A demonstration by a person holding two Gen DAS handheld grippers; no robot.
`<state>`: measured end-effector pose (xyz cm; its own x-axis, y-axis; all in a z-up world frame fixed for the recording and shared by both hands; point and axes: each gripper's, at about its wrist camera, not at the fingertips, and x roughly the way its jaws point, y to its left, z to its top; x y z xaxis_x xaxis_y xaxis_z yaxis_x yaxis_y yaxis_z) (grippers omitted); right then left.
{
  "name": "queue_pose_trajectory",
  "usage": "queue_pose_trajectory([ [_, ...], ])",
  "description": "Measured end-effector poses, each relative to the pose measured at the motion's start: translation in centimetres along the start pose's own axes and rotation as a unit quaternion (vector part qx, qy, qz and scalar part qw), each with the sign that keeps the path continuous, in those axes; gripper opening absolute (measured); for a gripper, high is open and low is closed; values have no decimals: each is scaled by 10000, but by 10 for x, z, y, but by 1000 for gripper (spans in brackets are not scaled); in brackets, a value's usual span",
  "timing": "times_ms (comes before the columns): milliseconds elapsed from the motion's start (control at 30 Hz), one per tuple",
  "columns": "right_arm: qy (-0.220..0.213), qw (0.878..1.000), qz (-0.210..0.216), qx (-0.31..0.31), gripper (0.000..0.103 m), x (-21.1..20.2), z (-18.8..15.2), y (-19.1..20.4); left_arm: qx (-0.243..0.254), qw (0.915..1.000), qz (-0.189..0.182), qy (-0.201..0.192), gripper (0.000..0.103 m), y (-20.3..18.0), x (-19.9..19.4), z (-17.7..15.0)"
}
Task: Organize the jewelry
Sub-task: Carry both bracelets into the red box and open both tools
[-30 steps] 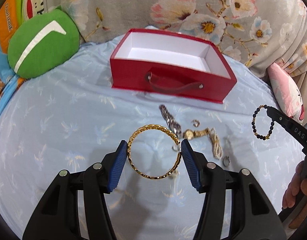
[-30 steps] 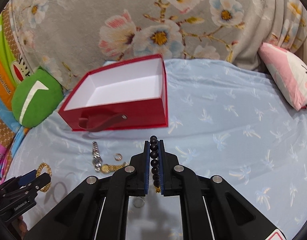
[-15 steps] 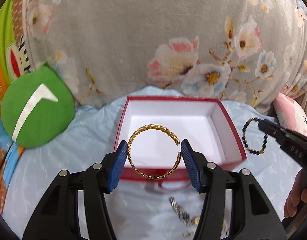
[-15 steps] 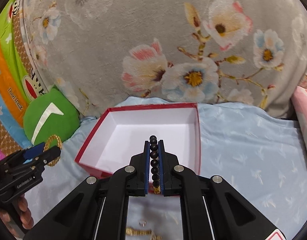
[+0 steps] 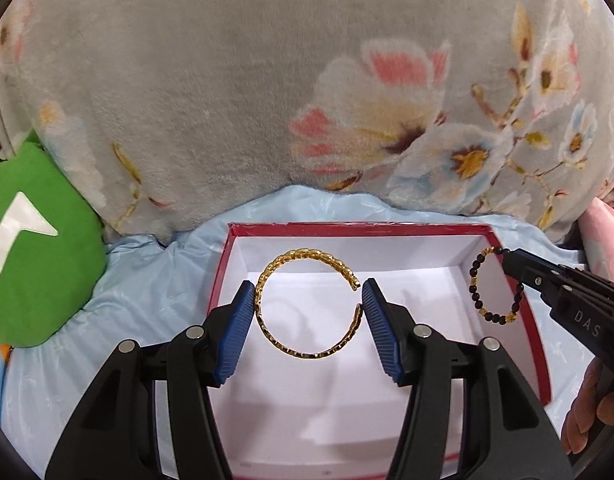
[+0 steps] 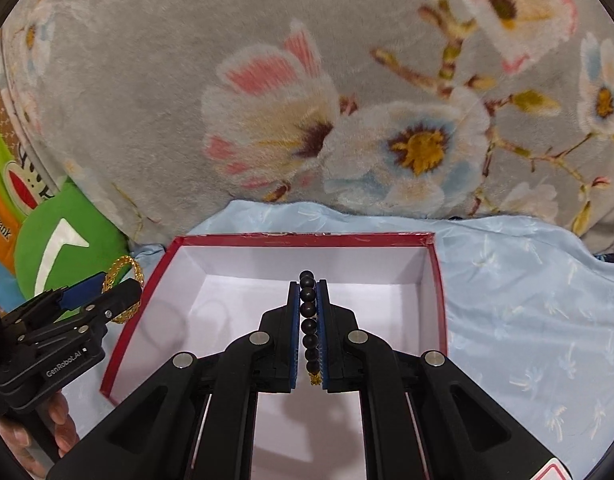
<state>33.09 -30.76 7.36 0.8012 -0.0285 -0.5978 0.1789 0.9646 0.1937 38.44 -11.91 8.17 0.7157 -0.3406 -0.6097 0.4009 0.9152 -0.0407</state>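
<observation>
A gold open bangle (image 5: pixel 307 306) hangs between the blue pads of my left gripper (image 5: pixel 309 312), which is shut on it above the white inside of the red box (image 5: pixel 533 320). My right gripper (image 6: pixel 308 312) is shut on a dark bead bracelet (image 6: pixel 308 320) and hovers over the same red box (image 6: pixel 437 280). In the left wrist view the bead bracelet (image 5: pixel 493 286) dangles from the right gripper's tip (image 5: pixel 511 260) over the box's right wall. In the right wrist view the left gripper (image 6: pixel 103 292) holds the bangle (image 6: pixel 125 288) by the box's left wall.
A grey flowered blanket (image 5: pixel 307 80) rises right behind the box. A green cushion (image 5: pixel 31 264) lies to the left, a pink cushion (image 5: pixel 603 232) to the right. The box stands on a pale blue sheet (image 6: pixel 527 320). A person's fingers (image 5: pixel 591 404) hold the right gripper's handle.
Both grippers have moved forward from over the loose jewelry on the sheet to above the box's inside. The bangle and bead bracelet stayed gripped throughout.
</observation>
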Motion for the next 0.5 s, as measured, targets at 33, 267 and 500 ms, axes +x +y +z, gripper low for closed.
queue_pose_trajectory([
  [33,67,10000,-13,2,7,9,1,-1,-27,9999,-24,108,54,1,11,1],
  [267,638,9978,-96,160,7,64,-2,-17,-65,9977,82,664,54,3,70,-6],
  [500,767,9964,-319,154,14,80,-10,-27,-358,9965,24,751,71,14,80,-8],
])
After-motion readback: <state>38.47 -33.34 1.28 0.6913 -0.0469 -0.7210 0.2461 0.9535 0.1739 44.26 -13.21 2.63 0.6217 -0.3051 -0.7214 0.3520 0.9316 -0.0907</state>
